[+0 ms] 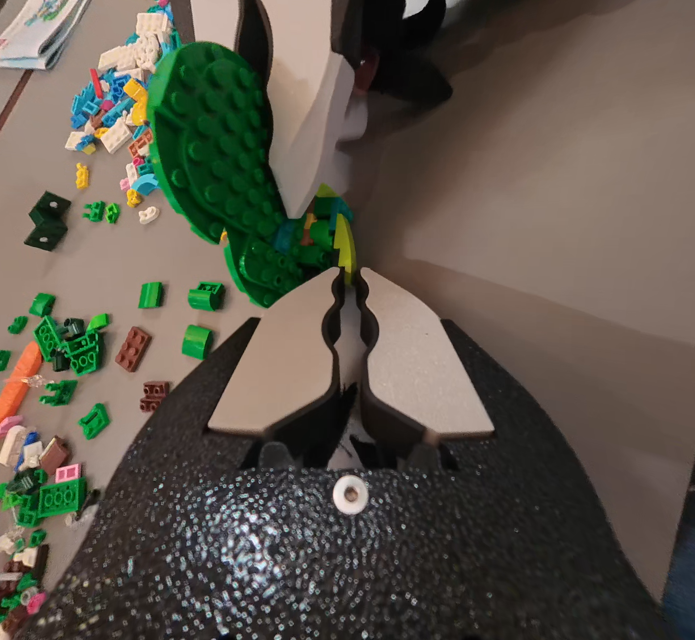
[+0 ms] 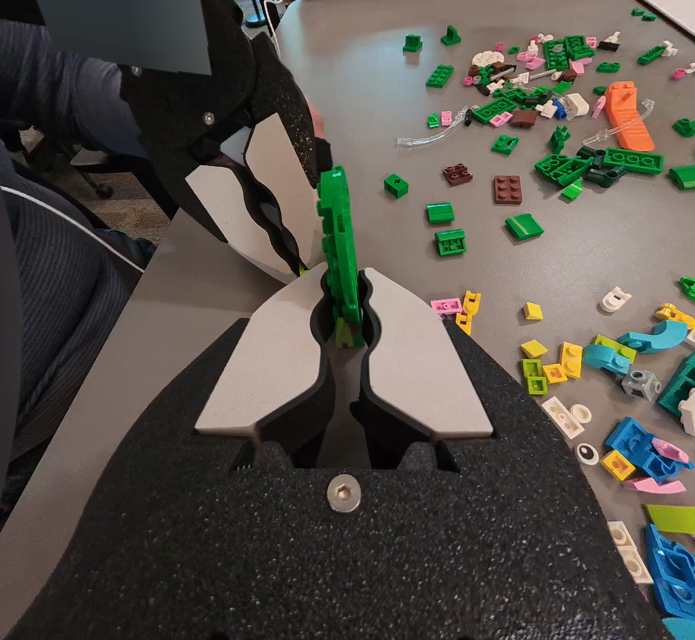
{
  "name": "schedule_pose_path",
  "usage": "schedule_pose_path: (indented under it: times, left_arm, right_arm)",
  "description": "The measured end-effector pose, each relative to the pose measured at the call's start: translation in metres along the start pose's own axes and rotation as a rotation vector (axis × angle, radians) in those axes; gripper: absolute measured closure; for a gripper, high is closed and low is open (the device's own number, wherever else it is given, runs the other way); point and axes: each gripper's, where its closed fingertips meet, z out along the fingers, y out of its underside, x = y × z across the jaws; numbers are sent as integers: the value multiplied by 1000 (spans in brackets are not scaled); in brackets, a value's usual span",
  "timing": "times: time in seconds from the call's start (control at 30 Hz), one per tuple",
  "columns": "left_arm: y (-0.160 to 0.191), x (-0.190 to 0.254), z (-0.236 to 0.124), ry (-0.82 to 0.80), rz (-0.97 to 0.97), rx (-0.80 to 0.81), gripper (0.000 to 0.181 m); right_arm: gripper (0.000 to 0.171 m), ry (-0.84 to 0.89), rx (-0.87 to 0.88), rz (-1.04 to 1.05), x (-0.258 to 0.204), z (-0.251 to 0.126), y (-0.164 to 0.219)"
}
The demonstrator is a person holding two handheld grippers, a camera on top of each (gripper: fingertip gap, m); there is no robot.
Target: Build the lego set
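Right wrist view – right tongs clamp green plate assembly – left tongs pinch lime leaf

A studded plate assembly stands on edge between the right gripper's fingers, above the table; loose bricks lie scattered to its right.
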Motion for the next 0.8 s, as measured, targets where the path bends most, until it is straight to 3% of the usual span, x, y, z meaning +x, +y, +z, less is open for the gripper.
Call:
schedule_pose_path:
  times: [0.23,0.37,0.67,0.8]
  left_arm:
    - [-1,4,0,-89,-16,-32,179]
    - [-5,12,-5,-48,20,8,179]
    - [-25,7,-25,11,-58,215,179]
    - [-53,6,-54,56,-181,474,179]
  right_arm:
    - [162,39,0,-19,3,0,0]
    - [161,34,-1,-29,1,0,0]
    - [121,76,103,8,1,-31,-1]
    - [128,198,266,47,-6,-75,-15]
